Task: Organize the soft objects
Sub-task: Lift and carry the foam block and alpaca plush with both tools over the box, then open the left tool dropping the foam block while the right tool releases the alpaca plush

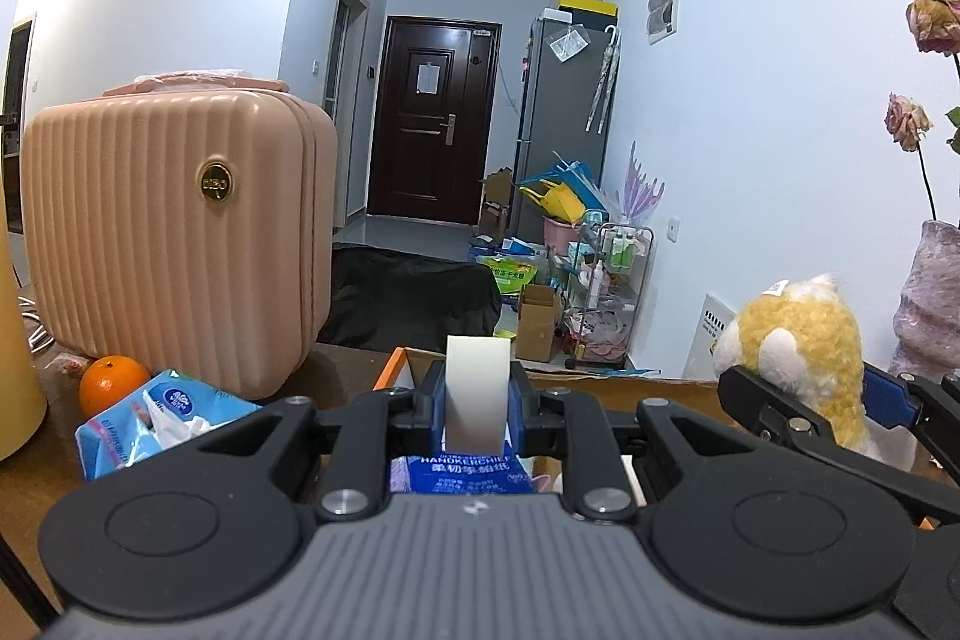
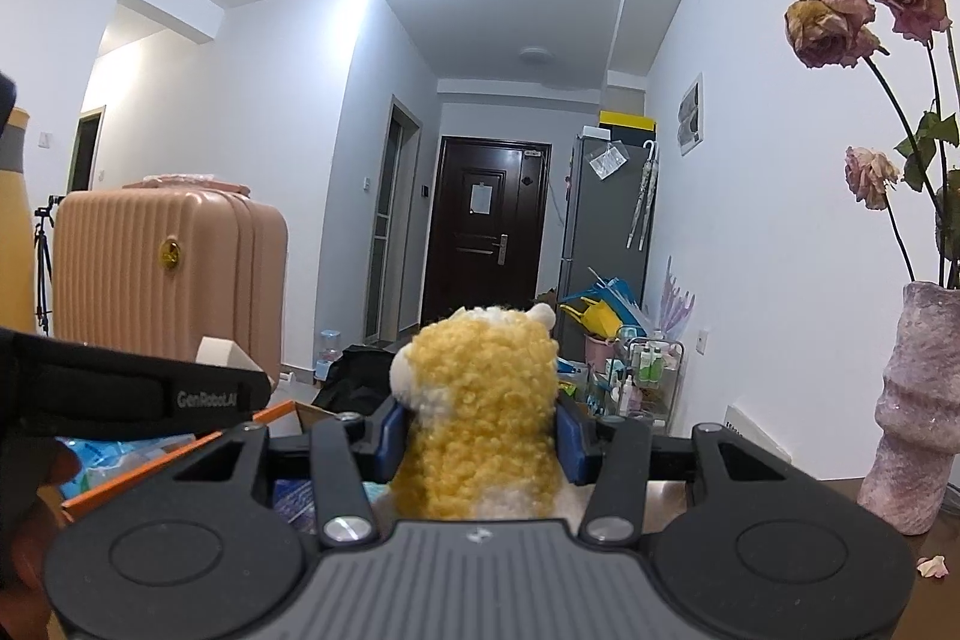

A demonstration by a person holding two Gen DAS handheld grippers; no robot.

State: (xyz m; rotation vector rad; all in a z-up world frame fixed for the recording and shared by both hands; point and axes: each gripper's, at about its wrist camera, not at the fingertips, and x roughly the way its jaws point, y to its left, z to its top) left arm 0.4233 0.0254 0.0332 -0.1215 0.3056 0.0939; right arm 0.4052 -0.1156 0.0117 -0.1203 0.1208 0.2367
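Observation:
My left gripper (image 1: 477,400) is shut on a white sponge block (image 1: 476,391) and holds it above an orange-rimmed box (image 1: 387,370). A blue handkerchief tissue pack (image 1: 465,472) lies in the box just below. My right gripper (image 2: 477,427) is shut on a yellow and white plush toy (image 2: 480,406); the toy also shows at the right of the left wrist view (image 1: 798,346). The box (image 2: 180,451) and the left gripper's body (image 2: 120,388) show at the left of the right wrist view. A blue tissue packet (image 1: 156,415) lies on the table left of the box.
A pink suitcase (image 1: 174,232) stands at the left with an orange (image 1: 111,382) in front of it. A yellow bottle (image 1: 15,370) is at the far left. A pink vase (image 2: 912,406) with dried roses stands at the right. A cluttered hallway lies beyond.

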